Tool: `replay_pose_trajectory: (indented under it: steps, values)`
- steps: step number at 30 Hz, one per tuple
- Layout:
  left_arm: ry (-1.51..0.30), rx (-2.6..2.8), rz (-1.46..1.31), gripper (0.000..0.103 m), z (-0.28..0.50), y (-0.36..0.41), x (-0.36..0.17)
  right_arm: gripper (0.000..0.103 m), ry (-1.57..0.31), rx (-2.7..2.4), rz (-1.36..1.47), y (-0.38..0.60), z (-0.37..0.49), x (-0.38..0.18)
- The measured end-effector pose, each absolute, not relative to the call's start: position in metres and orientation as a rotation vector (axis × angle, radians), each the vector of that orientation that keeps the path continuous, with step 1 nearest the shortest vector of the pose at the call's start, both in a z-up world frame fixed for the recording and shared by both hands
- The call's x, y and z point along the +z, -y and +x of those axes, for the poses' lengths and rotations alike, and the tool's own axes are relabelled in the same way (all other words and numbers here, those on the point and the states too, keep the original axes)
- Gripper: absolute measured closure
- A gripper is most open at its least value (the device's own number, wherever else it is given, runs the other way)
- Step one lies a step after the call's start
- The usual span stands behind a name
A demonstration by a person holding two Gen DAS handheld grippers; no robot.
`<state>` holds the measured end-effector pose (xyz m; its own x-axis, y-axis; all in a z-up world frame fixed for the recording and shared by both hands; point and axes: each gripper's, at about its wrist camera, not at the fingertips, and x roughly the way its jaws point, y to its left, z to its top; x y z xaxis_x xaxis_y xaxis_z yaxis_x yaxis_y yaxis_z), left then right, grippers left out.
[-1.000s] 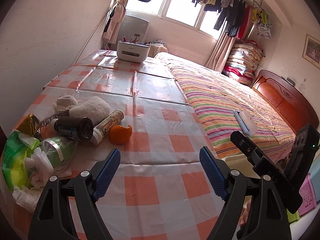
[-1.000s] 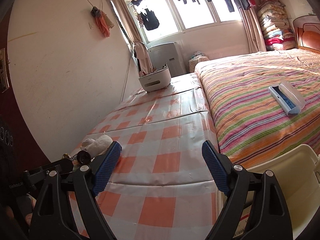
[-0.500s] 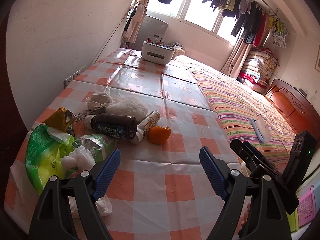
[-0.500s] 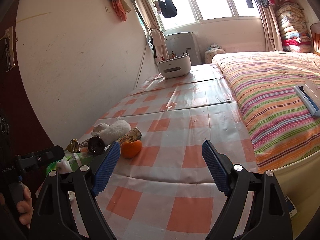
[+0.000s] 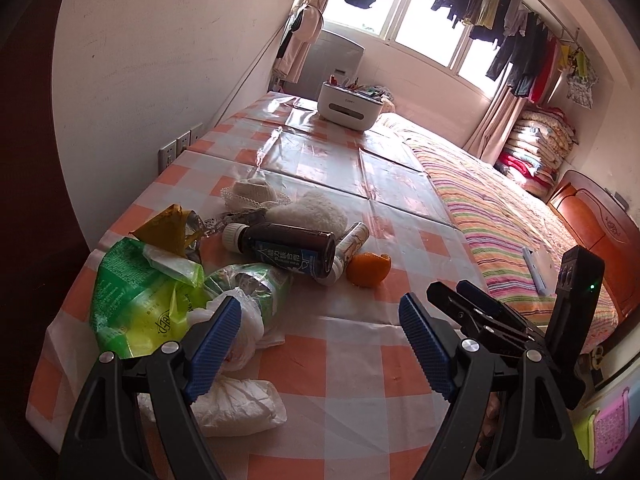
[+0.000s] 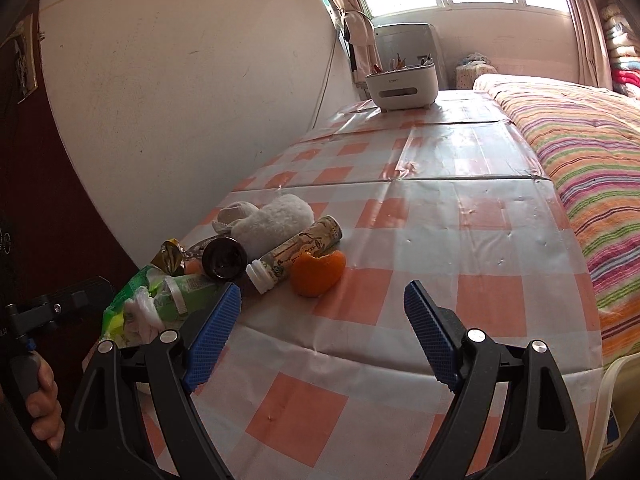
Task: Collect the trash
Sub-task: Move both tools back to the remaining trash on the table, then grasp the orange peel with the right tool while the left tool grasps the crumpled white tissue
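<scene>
Orange-and-white checked oilcloth covered the table (image 5: 348,344) where the trash lay heaped at the near left end, and both cameras had swung toward that heap within the last second: a second earlier the right wrist view showed mostly bare cloth and the striped bed (image 6: 592,152), with only a sliver of the pile at its left edge, while now the whole cluster filled its left half. The left gripper (image 5: 320,336) hung low over the near edge with its jaws spread and empty, its left finger lying in front of a green wrapper (image 5: 132,300) and crumpled white tissue (image 5: 236,400) that had slid much nearer the lens than before. The right gripper (image 6: 322,332) also stood with jaws spread wide, holding nothing, and an orange peel (image 6: 318,272) sat just beyond and between its fingers. Behind the peel lay a small white-capped bottle (image 6: 296,252) on its side, a dark bottle (image 5: 288,248) tipped over beside it, a gold foil packet (image 5: 168,228) and two fluffy white items (image 5: 308,212) that could not be identified. A white box (image 5: 348,104) stood well apart at the far end of the table. Nothing had yet been lifted; the shift appeared to be an approach, with each gripper lining up on the pile, the left likelier to take the tissue or wrapper, the right the peel. No bin showed clearly in either view.
</scene>
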<state>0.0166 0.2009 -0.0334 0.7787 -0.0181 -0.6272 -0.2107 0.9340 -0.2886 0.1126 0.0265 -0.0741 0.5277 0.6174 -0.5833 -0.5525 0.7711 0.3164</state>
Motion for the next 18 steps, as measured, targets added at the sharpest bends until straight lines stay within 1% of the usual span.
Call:
replay_pose_trajectory:
  steps: [8,18]
  values:
    - [-0.677,0.145,-0.389,0.024,0.011,-0.222,-0.036,0.020,-0.817,0.724,0.005,-0.069,0.130,-0.088]
    - [-0.720,0.150,-0.417,0.024,0.008,-0.241,-0.047,0.020,-0.879,0.705,-0.052,-0.096,0.155,-0.098]
